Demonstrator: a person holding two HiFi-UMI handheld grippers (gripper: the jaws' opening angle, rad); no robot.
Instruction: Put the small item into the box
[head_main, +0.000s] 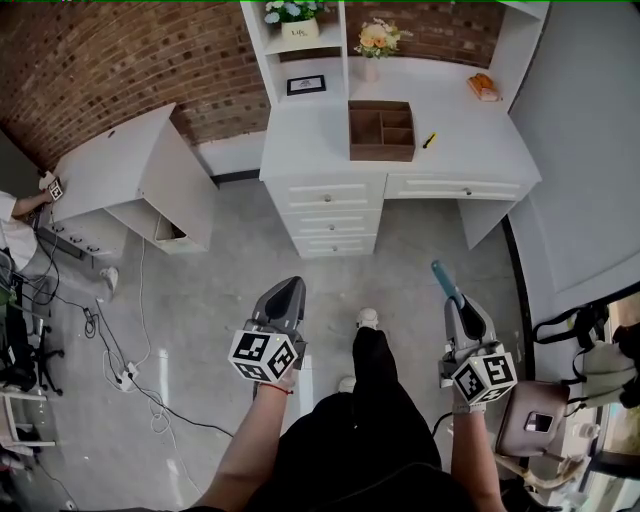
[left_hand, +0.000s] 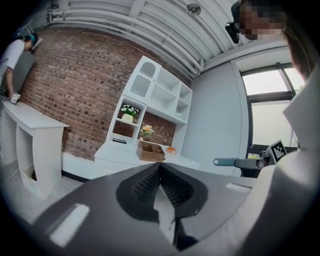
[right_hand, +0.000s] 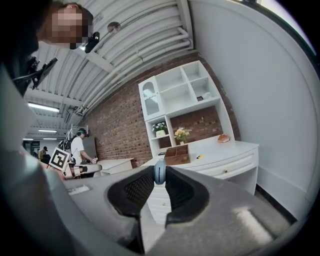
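Note:
The brown wooden box (head_main: 381, 151) with compartments stands on the white desk (head_main: 470, 150), far ahead of both grippers. It also shows small in the left gripper view as box (left_hand: 149, 156) and in the right gripper view as box (right_hand: 177, 160). My right gripper (head_main: 458, 305) is shut on a slim blue-teal item (head_main: 444, 277) that sticks out past its tips; end-on it is the blue item (right_hand: 159, 173) between the pads. My left gripper (head_main: 288, 289) is held over the floor, jaws closed together at the tips (left_hand: 159, 166), nothing in them.
A small yellow item (head_main: 429, 140) lies right of the box, and an orange object (head_main: 483, 87) sits at the desk's back right. A white side table (head_main: 110, 165) stands at left, with cables (head_main: 130, 375) on the floor and another person (head_main: 15, 215) beside it. A bag (head_main: 530, 420) hangs at my right.

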